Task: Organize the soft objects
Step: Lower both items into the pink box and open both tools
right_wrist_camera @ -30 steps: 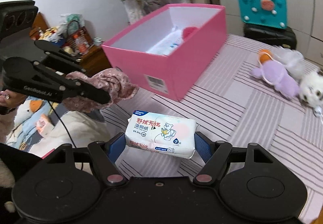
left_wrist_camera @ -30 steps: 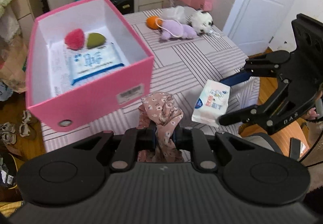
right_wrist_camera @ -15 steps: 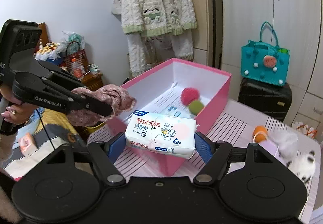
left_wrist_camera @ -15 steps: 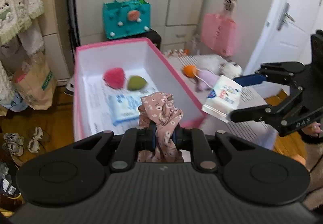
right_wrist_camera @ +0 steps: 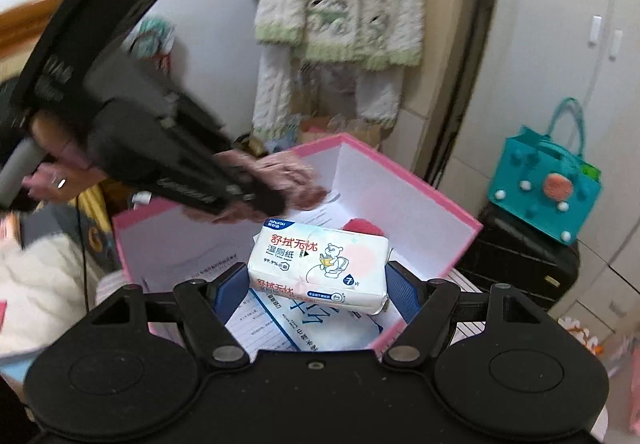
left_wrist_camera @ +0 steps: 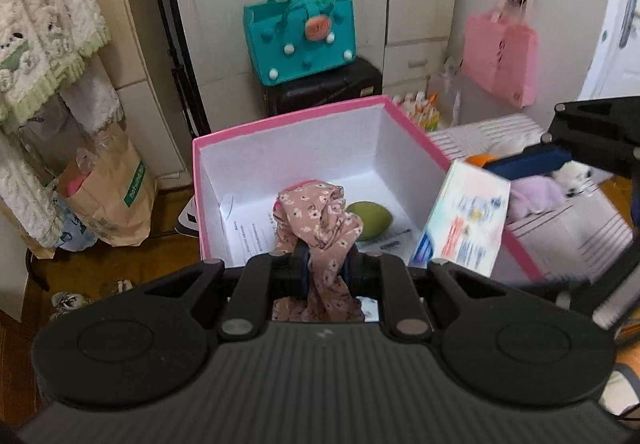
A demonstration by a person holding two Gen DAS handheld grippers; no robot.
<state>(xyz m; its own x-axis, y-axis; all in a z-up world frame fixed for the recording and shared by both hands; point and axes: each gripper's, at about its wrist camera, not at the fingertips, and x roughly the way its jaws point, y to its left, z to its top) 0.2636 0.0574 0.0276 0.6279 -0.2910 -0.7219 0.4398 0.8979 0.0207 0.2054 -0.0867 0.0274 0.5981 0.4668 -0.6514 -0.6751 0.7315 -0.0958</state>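
Observation:
A pink box (left_wrist_camera: 408, 124) with white inside walls stands open on the striped table. My left gripper (left_wrist_camera: 325, 269) is shut on a crumpled pink floral cloth (left_wrist_camera: 316, 218) and hangs over the box's near side. My right gripper (right_wrist_camera: 318, 280) is shut on a white wet-wipe pack (right_wrist_camera: 320, 266), held above the box (right_wrist_camera: 424, 190). That pack (left_wrist_camera: 464, 220) shows at the right in the left wrist view. In the box lie a green soft ball (left_wrist_camera: 370, 220), a red fluffy ball (right_wrist_camera: 362, 226) and a blue-and-white pack (right_wrist_camera: 316, 328). The left gripper (right_wrist_camera: 276, 200) and its cloth (right_wrist_camera: 288, 180) cross the right wrist view.
A purple plush (left_wrist_camera: 536, 196), a white plush (left_wrist_camera: 576, 174) and an orange ball (left_wrist_camera: 476, 159) lie on the striped table (left_wrist_camera: 576, 228) right of the box. A teal bag (left_wrist_camera: 300, 36) on a black case, a pink bag (left_wrist_camera: 500, 56) and a paper bag (left_wrist_camera: 108, 196) stand behind.
Both grippers have swung from beside the box to over its open top, each keeping its load. The right gripper has rolled, and the wipe pack now hangs above the box's contents.

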